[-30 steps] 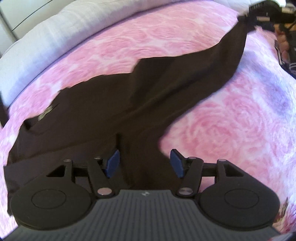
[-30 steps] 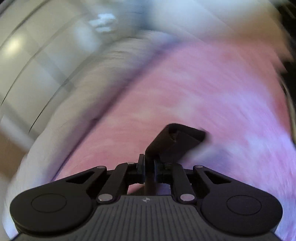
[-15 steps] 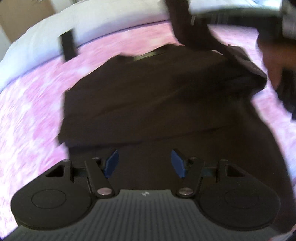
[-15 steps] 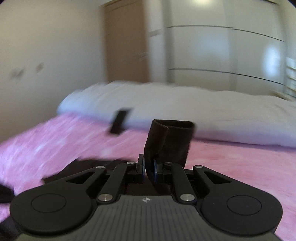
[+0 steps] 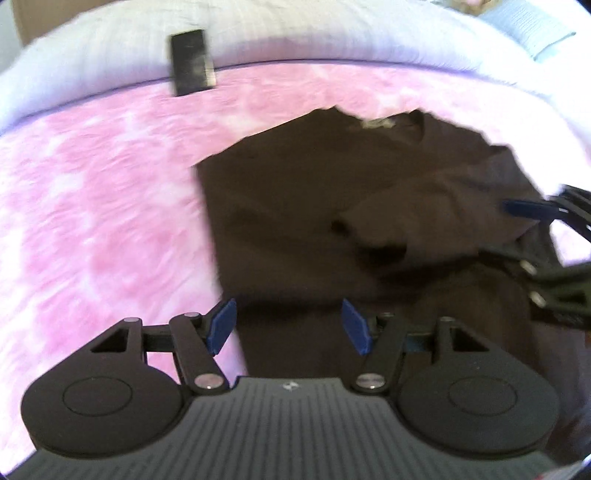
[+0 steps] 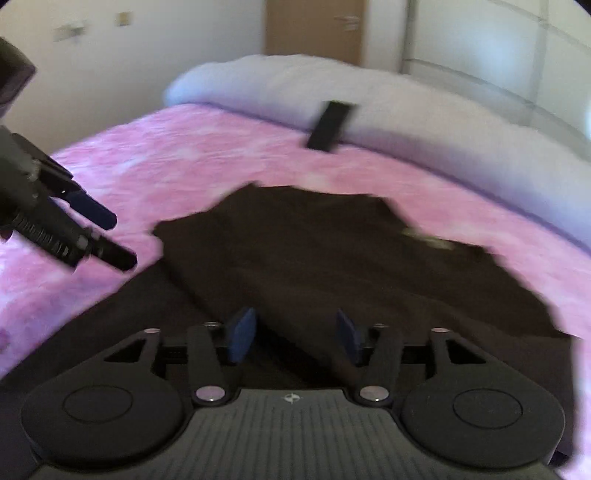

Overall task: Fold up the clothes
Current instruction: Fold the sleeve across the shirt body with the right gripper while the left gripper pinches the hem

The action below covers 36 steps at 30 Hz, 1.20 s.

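A dark brown, soft cotton-looking top [image 5: 295,206] lies spread on the bed's pink, rose-patterned bedspread [image 5: 92,192], its neckline with a pale label [image 5: 376,123] pointing toward the long white bolster pillow [image 5: 295,33] at the head. One side of it, sleeve included, sits doubled over the body, leaving a rumpled ridge [image 5: 388,236] near the middle, while the lower part runs toward the person and under both tools. The left tool [image 5: 288,326] hovers over the lower left edge of the cloth with its blue-padded fingers spread wide and nothing between them. The right tool [image 6: 293,336] hangs just above the folded-over layer, likewise spread and empty; its blue tip also shows at the right edge of the left camera's view. A small black rectangular object [image 6: 328,125] leans against the pillow, well away from the garment. The fabric looks light and limp, so I'd expect it to sag and crease wherever it isn't supported, and to drag rather than slide on the plush cover. A seam, hem or the shoulder edge seems the safest place to pinch, taking only the layers meant to move. Both views are smeared, so finer wrinkles are hard to read.
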Motion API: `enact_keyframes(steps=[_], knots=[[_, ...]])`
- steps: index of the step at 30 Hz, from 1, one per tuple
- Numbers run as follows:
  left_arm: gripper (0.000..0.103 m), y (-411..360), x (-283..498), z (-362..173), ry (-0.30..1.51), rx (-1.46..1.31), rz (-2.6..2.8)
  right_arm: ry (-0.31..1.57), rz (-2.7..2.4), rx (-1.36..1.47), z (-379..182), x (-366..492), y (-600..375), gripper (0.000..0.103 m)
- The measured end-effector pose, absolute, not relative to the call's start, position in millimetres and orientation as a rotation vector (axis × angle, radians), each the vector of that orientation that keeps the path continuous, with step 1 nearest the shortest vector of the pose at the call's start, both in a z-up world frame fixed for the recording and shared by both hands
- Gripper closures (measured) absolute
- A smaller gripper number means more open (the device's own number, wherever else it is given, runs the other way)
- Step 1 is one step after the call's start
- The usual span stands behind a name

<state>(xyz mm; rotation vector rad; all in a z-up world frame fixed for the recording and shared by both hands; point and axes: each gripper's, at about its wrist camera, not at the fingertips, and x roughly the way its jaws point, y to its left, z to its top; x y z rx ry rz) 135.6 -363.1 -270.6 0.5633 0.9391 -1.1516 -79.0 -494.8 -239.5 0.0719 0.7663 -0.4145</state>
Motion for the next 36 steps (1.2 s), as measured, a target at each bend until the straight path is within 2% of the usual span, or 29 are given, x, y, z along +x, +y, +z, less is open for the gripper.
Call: enact_keyframes(steps=[1,2,9,13,14,15,16,18,24,36], knots=[[0.043,-373.6,139.4,-274.4,0.953,0.547,-1.177,0.770,-0.473,0.057,-235.2,-89.7,-497.4,0.020],[0.043,-383.4,141.9,-277.9,0.967,0.532,-1.197,0.788,-0.536,0.044,-234.4,-98.5,-502.5,0.012],[0.042,-455.6,147.2,-315.2,1.090,0.472,-1.275,0.924,-0.750,0.049,-250.7,-173.8,-557.2,0.013],[0.047,-478.5,142.6,-330.8,1.129,0.510,-1.276,0.960,-0.798,0.046,-269.2,-203.8,-589.9,0.013],[0.057,-481.7,140.3,-330.8,1.122,0.524,-1.276,0.959,-0.806,0.048,-273.0,-209.6,-598.5,0.013],[0.079,-483.3,138.0,-329.0,1.118,0.533,-1.276,0.958,-0.806,0.051,-275.4,-214.9,-603.7,0.013],[0.090,-484.2,136.4,-326.2,1.121,0.533,-1.280,0.956,-0.806,0.054,-277.7,-220.1,-608.9,0.013],[0.095,-482.2,132.2,-313.7,1.101,0.521,-1.292,0.954,-0.797,0.057,-282.5,-225.9,-617.2,0.013],[0.096,-467.4,134.2,-261.7,1.024,0.436,-1.289,0.919,-0.769,0.085,-289.1,-233.8,-633.1,0.013],[0.096,-458.6,151.3,-253.7,0.981,0.498,-1.234,0.867,-0.802,0.175,-295.9,-223.8,-654.3,0.013]])
